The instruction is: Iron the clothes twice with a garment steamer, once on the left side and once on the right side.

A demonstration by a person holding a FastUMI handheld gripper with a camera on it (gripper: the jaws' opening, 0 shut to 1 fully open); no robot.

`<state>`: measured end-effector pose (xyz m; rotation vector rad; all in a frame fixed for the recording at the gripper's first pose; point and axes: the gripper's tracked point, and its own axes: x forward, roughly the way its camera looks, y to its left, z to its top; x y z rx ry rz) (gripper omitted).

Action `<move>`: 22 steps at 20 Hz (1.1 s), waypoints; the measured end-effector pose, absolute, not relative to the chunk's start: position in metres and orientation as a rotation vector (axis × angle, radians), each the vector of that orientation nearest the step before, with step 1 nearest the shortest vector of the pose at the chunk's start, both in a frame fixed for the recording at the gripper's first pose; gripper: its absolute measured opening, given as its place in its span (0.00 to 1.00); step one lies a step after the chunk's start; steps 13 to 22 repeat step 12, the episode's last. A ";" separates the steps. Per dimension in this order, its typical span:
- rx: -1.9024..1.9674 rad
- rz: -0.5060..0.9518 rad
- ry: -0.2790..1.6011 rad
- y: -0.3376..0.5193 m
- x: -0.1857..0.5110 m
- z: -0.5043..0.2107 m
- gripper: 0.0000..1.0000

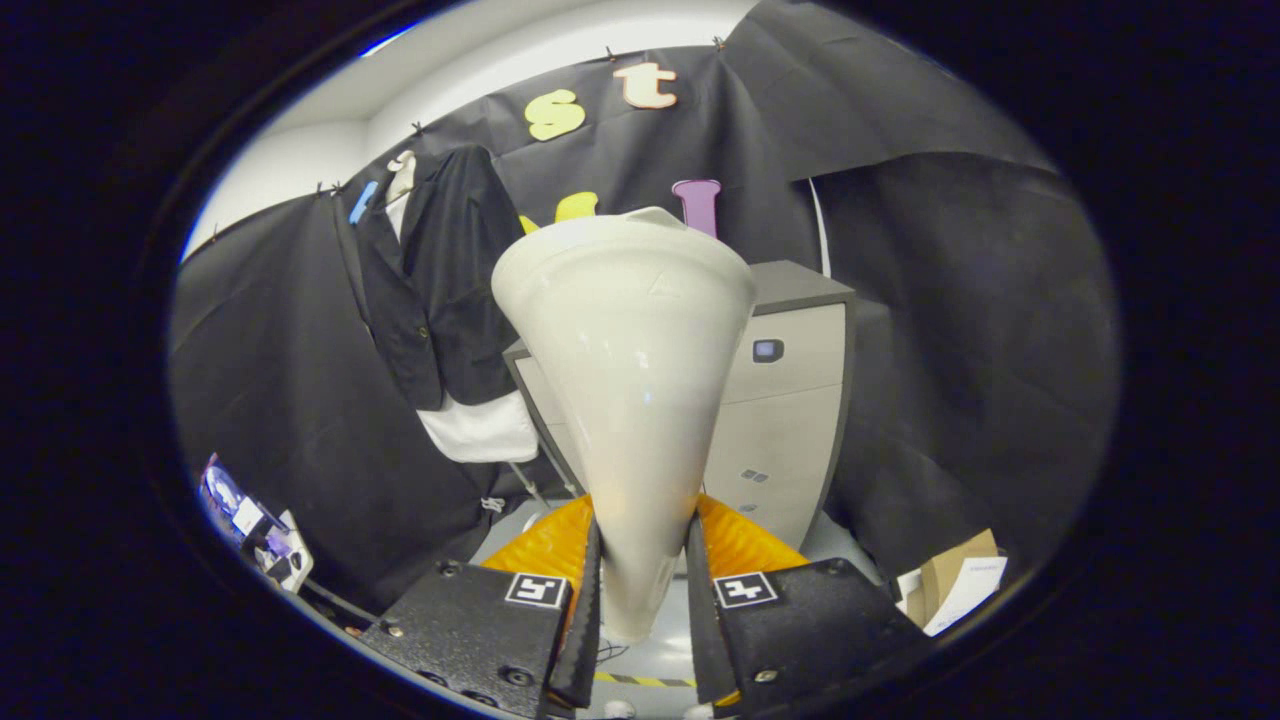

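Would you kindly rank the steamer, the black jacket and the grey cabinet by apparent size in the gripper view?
1. Steamer, clamped in the tool, though nearness inflates it.
2. and 3. Black jacket and grey cabinet: alike, cabinet partly hidden, so unranked.

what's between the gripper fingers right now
The white steamer, clamped by both fingers in the gripper view; it stands before the cabinet, the jacket off to one side.

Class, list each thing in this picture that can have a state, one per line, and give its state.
Claw: shut on the garment steamer, both fingers pressing its narrow handle.
Garment steamer: held upright, wide head up, not touching the clothes.
Black jacket: hanging on the booth wall, front open over a white shirt.
White shirt: hanging, hem showing below the jacket.
Grey cabinet: drawers closed.
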<state>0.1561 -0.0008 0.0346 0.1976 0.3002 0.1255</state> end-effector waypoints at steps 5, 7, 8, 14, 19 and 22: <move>0.187 0.123 0.304 -0.006 0.145 0.028 0.40; 0.188 0.127 0.301 -0.006 0.140 0.027 0.40; 0.184 0.128 0.300 -0.006 0.139 0.026 0.40; 0.191 0.120 0.298 -0.010 0.135 0.020 0.40; 0.191 0.120 0.298 -0.010 0.135 0.020 0.40; 0.191 0.120 0.298 -0.010 0.135 0.020 0.40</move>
